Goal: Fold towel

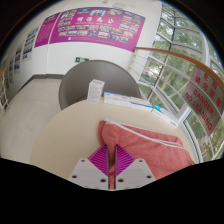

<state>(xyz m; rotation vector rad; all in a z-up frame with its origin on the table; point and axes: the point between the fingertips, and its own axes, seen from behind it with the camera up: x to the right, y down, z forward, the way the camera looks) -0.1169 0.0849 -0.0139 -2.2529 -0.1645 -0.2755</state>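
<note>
A pink towel (140, 148) lies on a pale table (65, 135), spread ahead of the fingers and to their right, with a raised fold along its far left edge. My gripper (111, 160) sits at the towel's near edge. Its two magenta pads (99, 160) are pressed together with a thin strip of pink towel cloth pinched between them.
A grey round chair back (85, 85) stands beyond the table. A white box (96, 90) and a flat white and blue item (125, 100) lie at the table's far side. Windows with railings run along the right; a poster wall is at the back.
</note>
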